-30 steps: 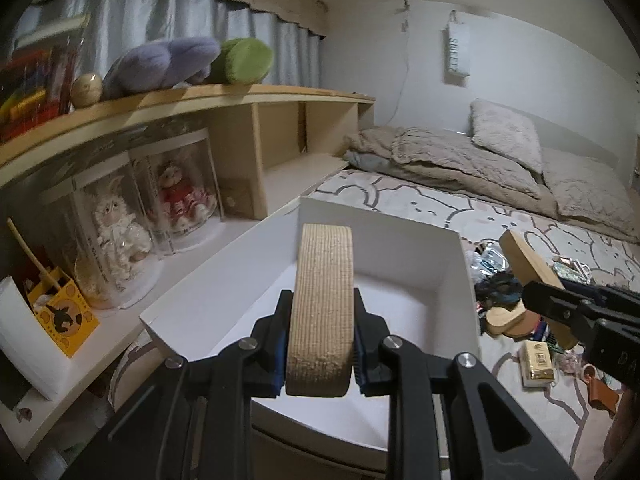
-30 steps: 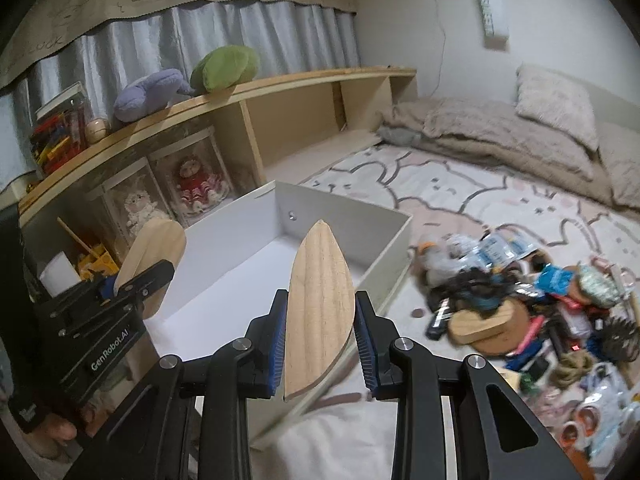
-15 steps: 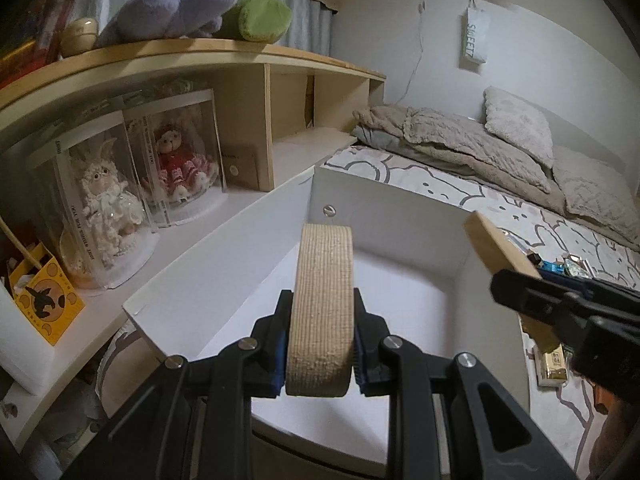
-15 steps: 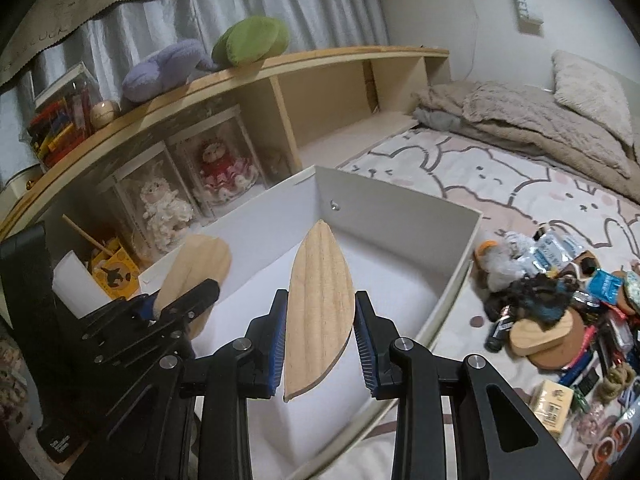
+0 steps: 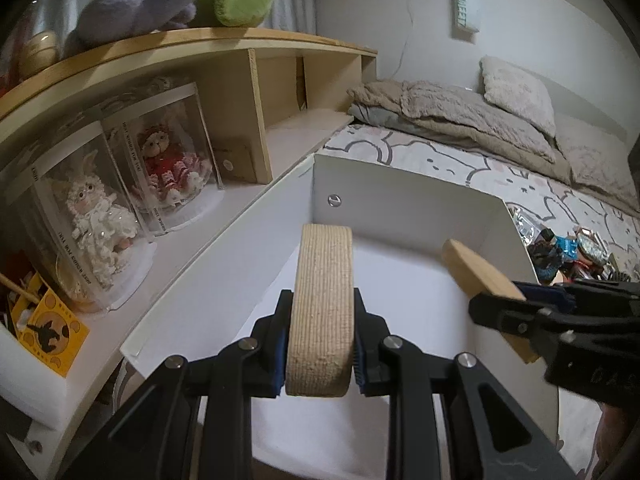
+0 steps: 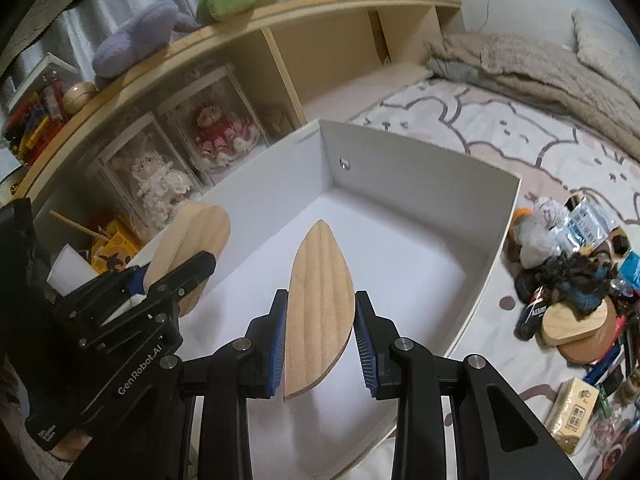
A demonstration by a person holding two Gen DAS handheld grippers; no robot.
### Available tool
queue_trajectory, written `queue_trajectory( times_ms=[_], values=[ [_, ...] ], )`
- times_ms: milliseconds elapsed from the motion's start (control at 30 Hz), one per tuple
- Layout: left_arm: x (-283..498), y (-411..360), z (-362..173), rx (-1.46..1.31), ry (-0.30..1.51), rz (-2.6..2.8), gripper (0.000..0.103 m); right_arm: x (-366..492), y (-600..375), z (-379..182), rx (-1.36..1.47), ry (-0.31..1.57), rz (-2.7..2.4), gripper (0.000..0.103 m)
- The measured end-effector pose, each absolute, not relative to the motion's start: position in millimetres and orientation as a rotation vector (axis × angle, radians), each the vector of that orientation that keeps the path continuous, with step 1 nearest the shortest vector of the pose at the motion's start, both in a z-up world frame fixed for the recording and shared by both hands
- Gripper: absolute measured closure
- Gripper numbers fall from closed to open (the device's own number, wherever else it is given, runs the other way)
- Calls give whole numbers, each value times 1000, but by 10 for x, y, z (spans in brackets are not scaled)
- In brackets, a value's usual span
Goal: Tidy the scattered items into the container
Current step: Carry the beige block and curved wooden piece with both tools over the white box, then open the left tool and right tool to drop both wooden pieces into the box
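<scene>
**Two wooden discs held over the white box**

Left gripper [image 5: 320, 344]: closed on a thick round wooden disc [image 5: 322, 308], gripped edge-on with the layered rim facing the camera; both pads pressed against the flat faces. Held above the near left part of the white box [image 5: 404, 204], over its bare white floor. Seen from the right wrist view as the left gripper [image 6: 176, 280] with the pale flat face of the same disc [image 6: 192, 248] standing clear of the fingertips, just above the left wall of the box.

Right gripper [image 6: 320, 340]: closed on a thin wooden board [image 6: 320, 312], leaf-shaped as seen edge-on, grain running lengthwise, tip pointing toward the far wall. Left pad flat against the wood; a narrow gap visible beside the right pad near the board's lower edge. Held above the middle of the white box [image 6: 432, 160]. From the left wrist view, the right gripper [image 5: 516, 312] and its board [image 5: 476, 276] reaching in over the right wall.

Box: open-topped, white, resting on the patterned bedsheet [image 6: 500, 120], with a small metal fastener [image 6: 345, 163] on the far wall. Interior showing only white floor.

Scattered items [image 6: 576, 280]: heaped on the sheet just right of the box, including two more wooden pieces [image 6: 576, 324], packets and a tissue pack [image 6: 572, 412].

Left of the box: wooden shelf unit [image 5: 256, 80] with two boxed dolls [image 5: 132, 184] and plush toys [image 5: 172, 0] on top.
</scene>
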State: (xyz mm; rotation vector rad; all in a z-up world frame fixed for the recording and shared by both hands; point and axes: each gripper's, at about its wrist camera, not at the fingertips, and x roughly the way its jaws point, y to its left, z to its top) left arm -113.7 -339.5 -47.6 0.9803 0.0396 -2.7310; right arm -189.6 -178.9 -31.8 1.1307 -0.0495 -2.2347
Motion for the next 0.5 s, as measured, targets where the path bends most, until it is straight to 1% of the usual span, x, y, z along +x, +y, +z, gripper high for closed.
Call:
queue_trajectory(
  times_ms=[400, 500],
  values=[
    [-1193, -3404, -513, 1029, -52, -2713, 78, -1877, -2039, -506, 1216, 164, -2190, 71],
    [-1218, -3398, -539, 1046, -78, -2707, 78, -1878, -2051, -513, 1230, 189, -2180, 71]
  ],
)
